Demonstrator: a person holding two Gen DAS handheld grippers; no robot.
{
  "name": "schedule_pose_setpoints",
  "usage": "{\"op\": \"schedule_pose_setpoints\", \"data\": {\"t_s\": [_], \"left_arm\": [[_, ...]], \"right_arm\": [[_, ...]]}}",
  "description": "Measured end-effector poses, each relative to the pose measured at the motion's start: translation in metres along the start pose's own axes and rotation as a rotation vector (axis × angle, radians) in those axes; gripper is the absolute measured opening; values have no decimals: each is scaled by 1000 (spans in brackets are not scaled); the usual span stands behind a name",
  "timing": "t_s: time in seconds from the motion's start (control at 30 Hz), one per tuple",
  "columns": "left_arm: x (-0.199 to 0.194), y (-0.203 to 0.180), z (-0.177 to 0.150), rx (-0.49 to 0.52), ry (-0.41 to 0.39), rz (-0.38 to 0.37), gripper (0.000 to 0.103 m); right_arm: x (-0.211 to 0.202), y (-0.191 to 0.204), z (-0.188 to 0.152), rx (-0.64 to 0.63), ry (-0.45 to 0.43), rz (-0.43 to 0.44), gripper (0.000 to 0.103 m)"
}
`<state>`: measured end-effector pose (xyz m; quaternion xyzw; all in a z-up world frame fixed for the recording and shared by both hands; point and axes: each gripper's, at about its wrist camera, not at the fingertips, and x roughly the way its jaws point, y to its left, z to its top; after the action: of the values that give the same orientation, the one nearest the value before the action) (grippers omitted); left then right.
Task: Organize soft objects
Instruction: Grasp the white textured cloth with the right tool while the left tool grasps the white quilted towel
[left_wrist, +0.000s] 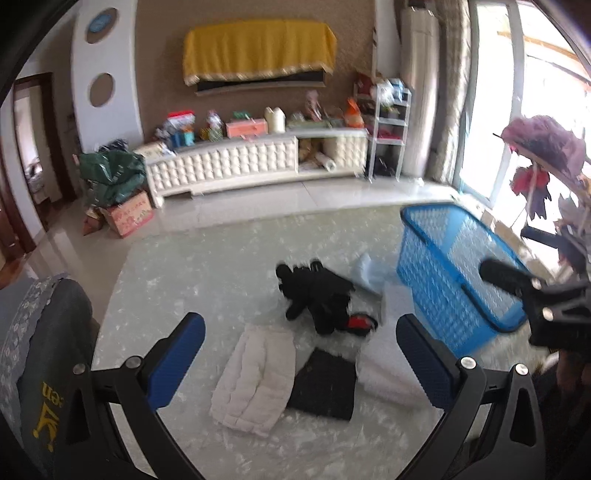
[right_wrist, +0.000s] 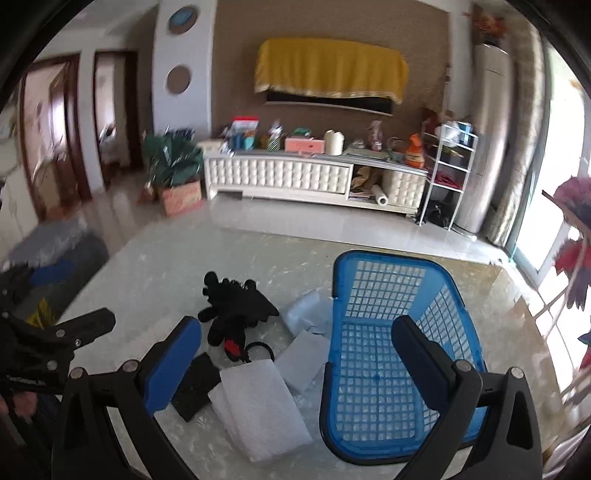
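While unladen, both hand-held grippers agape

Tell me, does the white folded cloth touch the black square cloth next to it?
Touching. In the left wrist view the white folded cloth and the black square cloth meet edge to edge, with no table between.

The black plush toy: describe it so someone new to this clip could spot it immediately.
Find the blue basket on the pale table. Left of it lies a scatter of soft items, and the black plush toy is the farthest one. Unlike the flat folded white cloth and dark cloth, it is lumpy, with limbs and a red patch.
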<state>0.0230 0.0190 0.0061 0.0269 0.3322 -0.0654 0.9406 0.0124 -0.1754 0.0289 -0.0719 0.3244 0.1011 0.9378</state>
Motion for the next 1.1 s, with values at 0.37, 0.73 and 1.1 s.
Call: {"op": "schedule_pose_setpoints", "data": {"t_s": [0.37, 0.73, 1.1], "left_arm": [[31, 40, -18, 105, 204, 3, 103], [69, 73, -27, 146, 311, -58, 103], [107, 63, -57, 269, 405, -132, 103]], "right_arm": [[51, 20, 0, -71, 135, 119, 103], [92, 44, -13, -121, 306, 209, 103], [113, 71, -38, -235, 403, 246, 103]]}}
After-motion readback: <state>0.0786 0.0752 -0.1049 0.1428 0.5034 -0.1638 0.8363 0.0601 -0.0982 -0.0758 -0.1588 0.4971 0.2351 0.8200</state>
